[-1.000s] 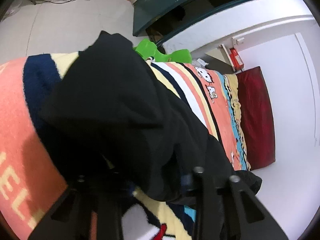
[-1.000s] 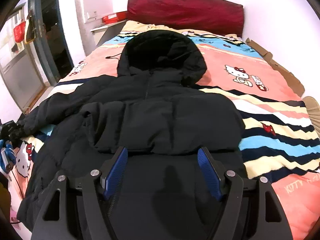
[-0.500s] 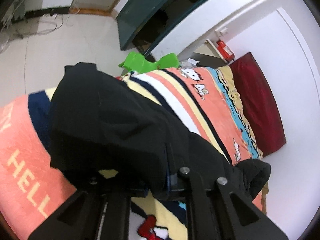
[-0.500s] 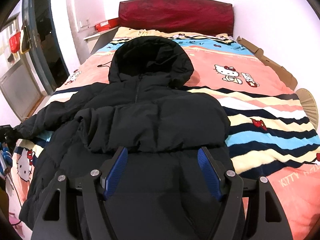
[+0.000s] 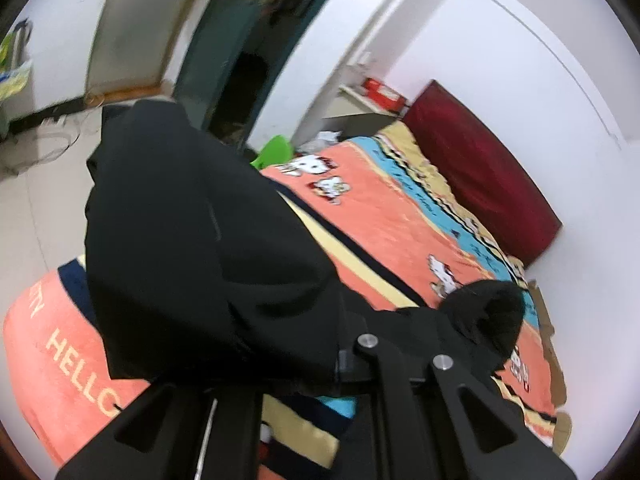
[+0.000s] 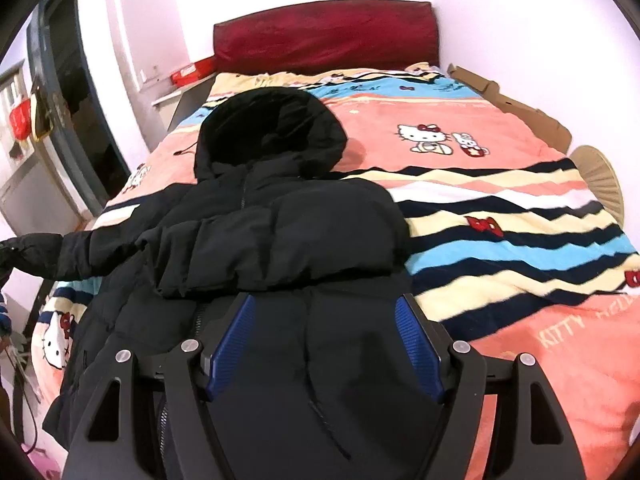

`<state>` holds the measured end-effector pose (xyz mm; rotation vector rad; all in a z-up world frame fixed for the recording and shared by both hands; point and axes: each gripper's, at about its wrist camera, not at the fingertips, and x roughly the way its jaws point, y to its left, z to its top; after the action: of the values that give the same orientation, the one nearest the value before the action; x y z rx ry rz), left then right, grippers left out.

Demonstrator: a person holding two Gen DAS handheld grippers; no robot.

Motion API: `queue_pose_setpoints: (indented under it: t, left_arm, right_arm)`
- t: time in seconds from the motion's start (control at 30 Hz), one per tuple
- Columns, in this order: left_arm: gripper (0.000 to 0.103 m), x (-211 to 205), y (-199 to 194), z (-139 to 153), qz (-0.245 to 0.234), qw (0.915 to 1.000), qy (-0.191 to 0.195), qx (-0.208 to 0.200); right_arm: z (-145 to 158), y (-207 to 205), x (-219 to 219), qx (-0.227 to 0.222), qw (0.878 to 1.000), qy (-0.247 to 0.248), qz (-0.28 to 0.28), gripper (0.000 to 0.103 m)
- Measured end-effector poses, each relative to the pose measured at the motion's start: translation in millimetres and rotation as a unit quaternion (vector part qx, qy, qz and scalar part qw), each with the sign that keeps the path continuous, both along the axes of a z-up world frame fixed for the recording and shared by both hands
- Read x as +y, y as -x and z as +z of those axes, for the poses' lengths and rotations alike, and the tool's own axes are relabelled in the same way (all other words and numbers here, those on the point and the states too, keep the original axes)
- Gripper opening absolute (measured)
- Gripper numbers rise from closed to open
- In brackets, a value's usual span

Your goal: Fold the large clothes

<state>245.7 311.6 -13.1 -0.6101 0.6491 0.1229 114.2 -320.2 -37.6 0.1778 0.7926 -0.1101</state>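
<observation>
My left tongs (image 5: 304, 364) clenched on black jacket (image 6: 280, 232) sleeve (image 5: 192, 232), lifted above bed (image 6: 500, 208), my right tongs (image 6: 326, 344) released over jacket's hem

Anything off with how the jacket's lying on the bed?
Yes. The black jacket lies lopsided: one sleeve is folded across its chest, while the other sleeve stretches off the bed's edge, lifted, gripped by the left gripper. Hood lies flat.

One black hooded jacket (image 6: 280, 232), one striped blanket (image 6: 500, 216), one red headboard (image 6: 324, 36), two hand-held grippers.
</observation>
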Motion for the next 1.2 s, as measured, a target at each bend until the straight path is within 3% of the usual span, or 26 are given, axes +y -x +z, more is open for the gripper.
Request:
queue_pose_setpoints:
  t: [0.3, 0.67, 0.97, 1.2]
  left_arm:
    - [0.009, -87, -6, 57, -0.069, 0.9963, -0.037, -0.033]
    - [0.009, -217, 2, 102, -0.159, 0.9830, -0.072, -0.056]
    - [0.008, -326, -4, 92, -0.219, 0.9719, -0.079, -0.034]
    - [0.008, -397, -7, 47, -0.257, 0.9613, -0.097, 0.019]
  right_arm:
    - [4, 25, -39, -0.017, 0.999, -0.020, -0.025, 0.072]
    - [4, 47, -74, -0.028, 0.999, -0.030, -0.035, 0.072]
    - [-1, 61, -112, -0.034, 0.997, -0.045, -0.046, 0.072]
    - [-11, 63, -136, -0.033, 0.995, -0.064, -0.063, 0.072]
